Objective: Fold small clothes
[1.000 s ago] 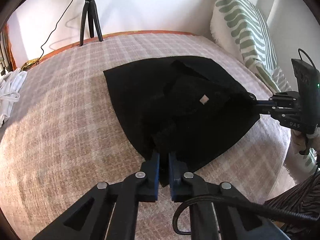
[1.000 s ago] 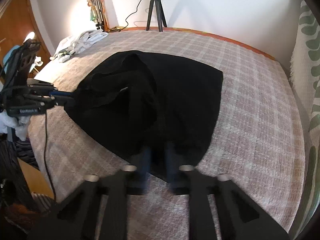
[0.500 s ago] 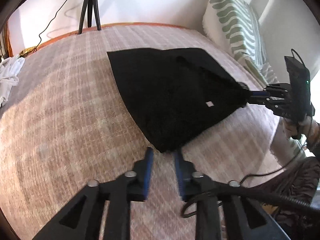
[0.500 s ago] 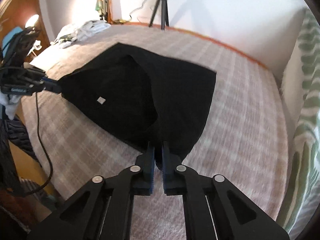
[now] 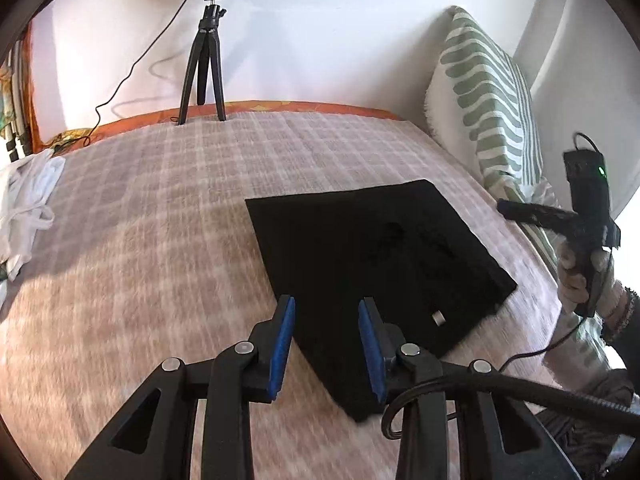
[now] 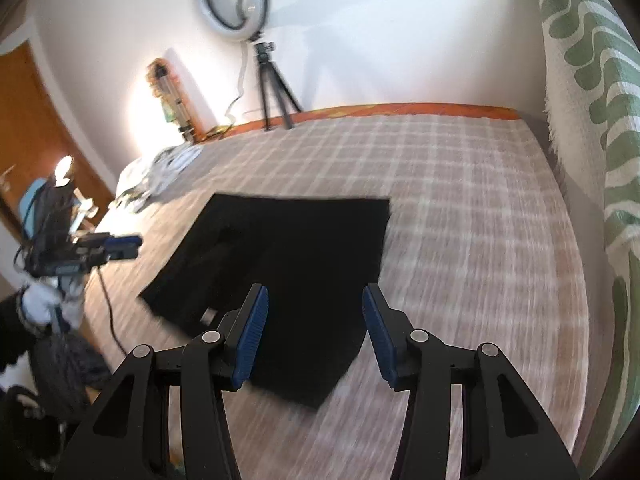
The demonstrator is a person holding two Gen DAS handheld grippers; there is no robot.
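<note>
Now left claw (image 5: 326, 338) wide open, empty, above near edge of black cloth (image 5: 372, 264). Right claw (image 6: 314, 326) also wide open, empty, above same cloth. One black cloth, folded flat on plaid bed (image 5: 160, 240). One white pile (image 5: 24, 200) at bed's far-left edge.

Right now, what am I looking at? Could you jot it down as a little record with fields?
surface: bed with a plaid blanket
garment: black cloth lying flat on the blanket, a small white tag showing
left gripper: open, above the cloth's near edge, holding nothing
right gripper: open, above the cloth, holding nothing
other laundry: white clothes at the bed's edge
background: ring light tripod, green patterned pillow
</note>
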